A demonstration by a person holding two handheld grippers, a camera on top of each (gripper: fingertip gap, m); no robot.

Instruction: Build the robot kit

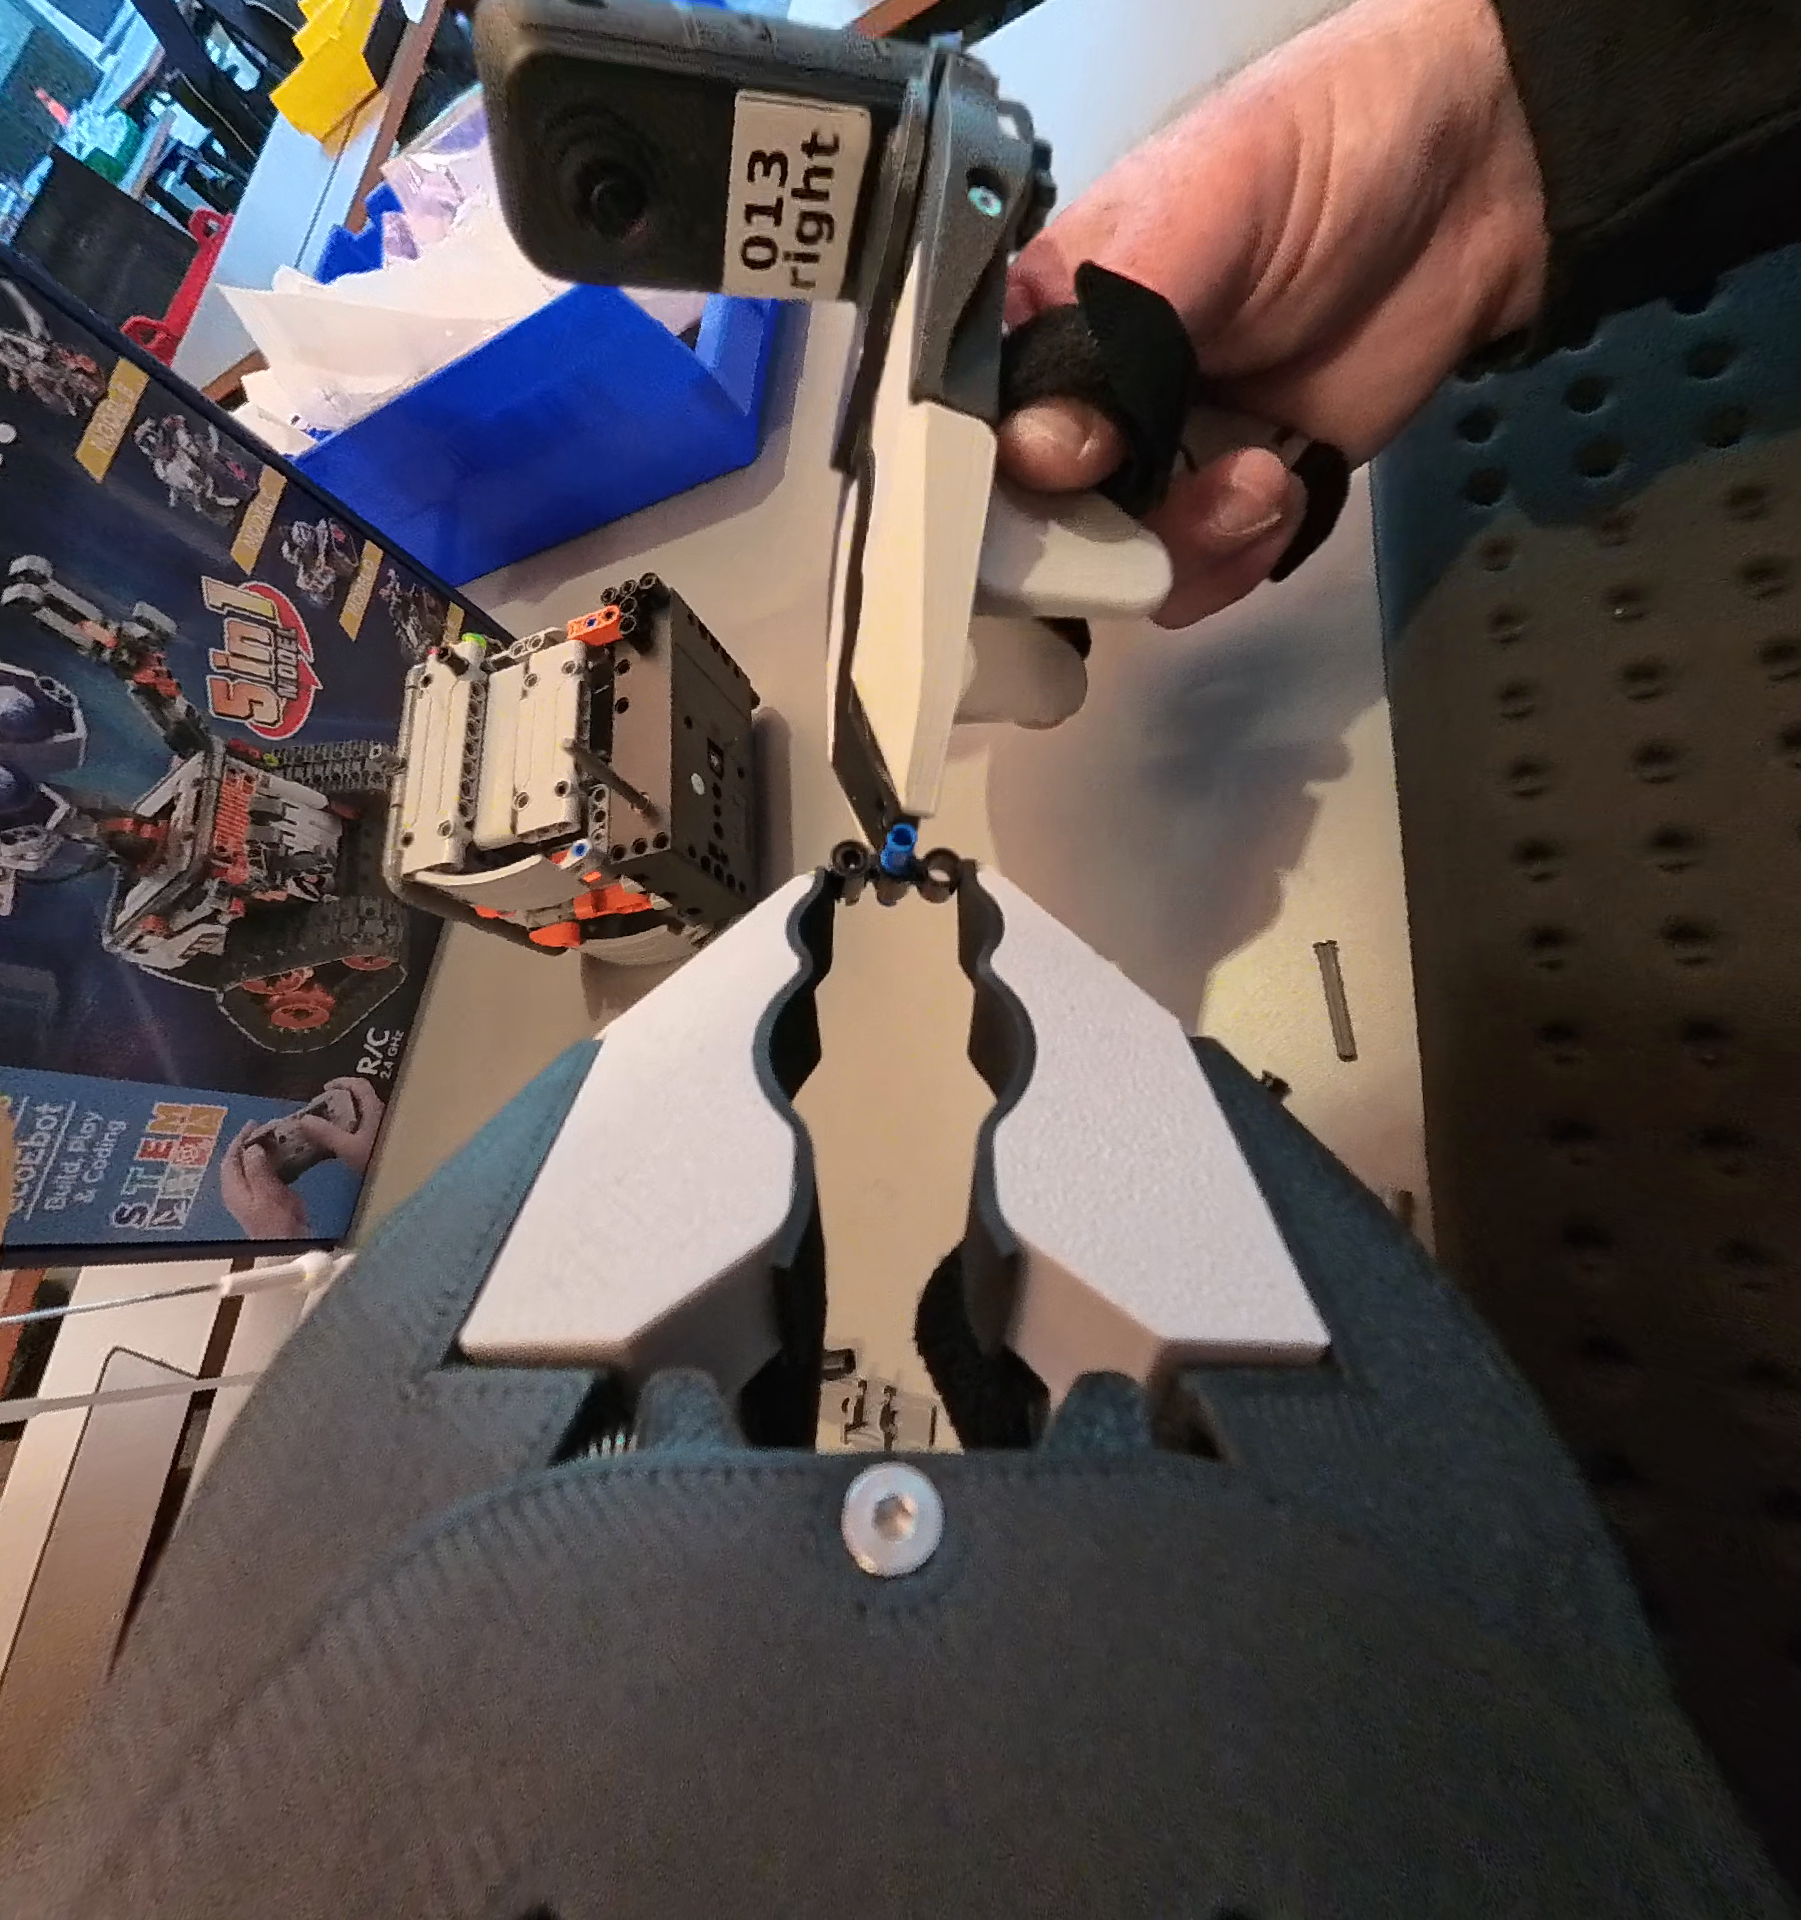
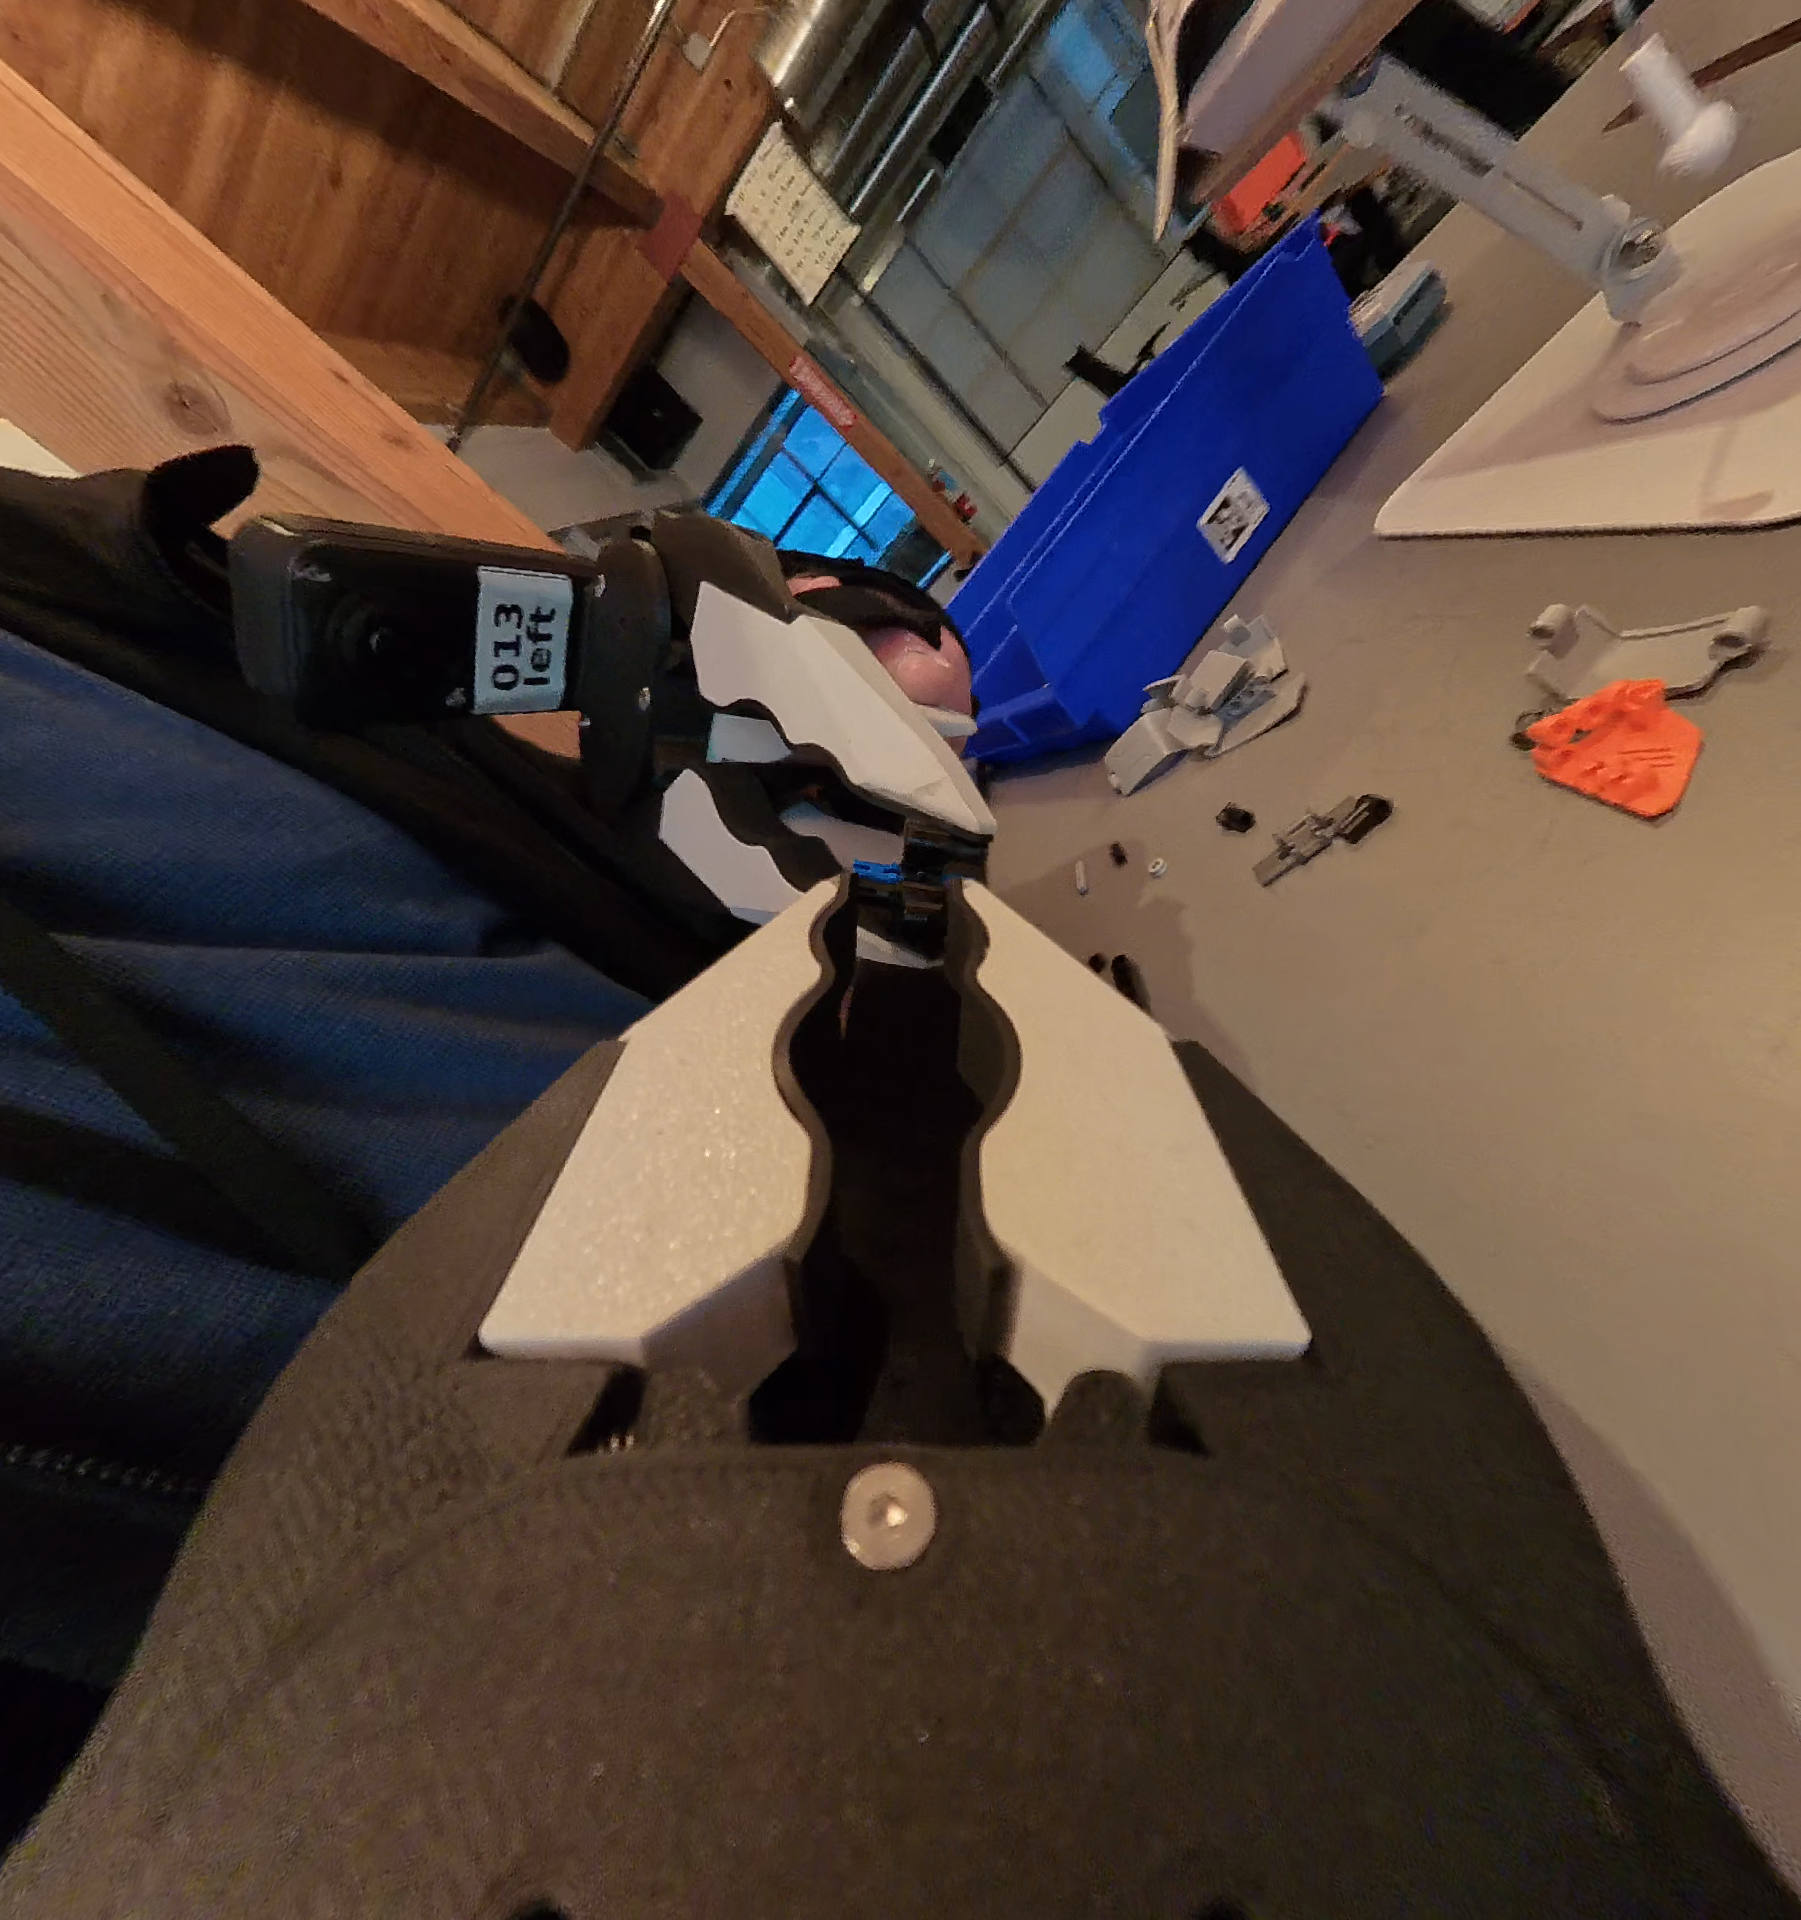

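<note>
Black beam [image 1: 891, 871] sits pinched in the left gripper [image 1: 891, 883] tips. Right gripper [image 2: 901, 894] meets it tip-to-tip, clamped on a blue pin [image 1: 901, 844]. Half-built model [image 1: 574, 779] lies left.

Small black holed connector piece [image 1: 891, 871] with blue pin [image 1: 901, 840], clamped between left tool [image 1: 891, 883] tips above tabletop [image 1: 1280, 790].

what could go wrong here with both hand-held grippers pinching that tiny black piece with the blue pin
1. The left hand-held gripper holds the small black piece only at its very fingertips, so it may slip or twist out.
2. The right hand-held gripper meets the blue pin at a steep angle; an off-axis push might pop it loose.
3. Anything dropped could get lost among the loose small parts on the grey table.
</note>
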